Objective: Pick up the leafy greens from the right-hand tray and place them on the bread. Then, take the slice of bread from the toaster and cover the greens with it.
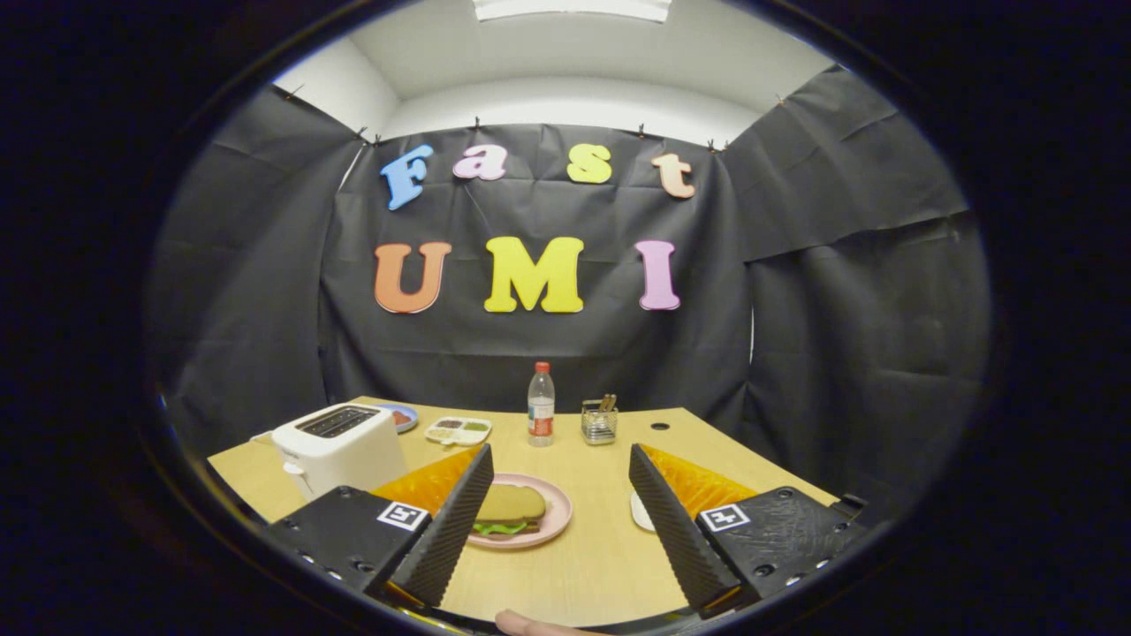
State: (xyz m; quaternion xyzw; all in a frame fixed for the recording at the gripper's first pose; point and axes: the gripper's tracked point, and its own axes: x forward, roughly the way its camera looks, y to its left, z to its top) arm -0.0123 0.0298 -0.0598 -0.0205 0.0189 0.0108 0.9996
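Toaster (338, 444) is seen at the table's (583, 565) left, with a sauce tray (458, 430) behind it. Greens (500, 528) are covered by bread (510, 503) on the pink plate (552, 527), just ahead of the gripper (560, 521), whose fingers are spread wide, holding nothing. A bottle (541, 404) and a wire basket (599, 421) are set further back.

Handheld two-finger gripper (561, 521), seen along its fingers
Each finger (452, 521) is a long wedge with a finely ribbed inner face, backed by a translucent orange panel and mounted on a black block bearing a square white fiducial marker (402, 515) and round screw recesses; the fingers stand parted
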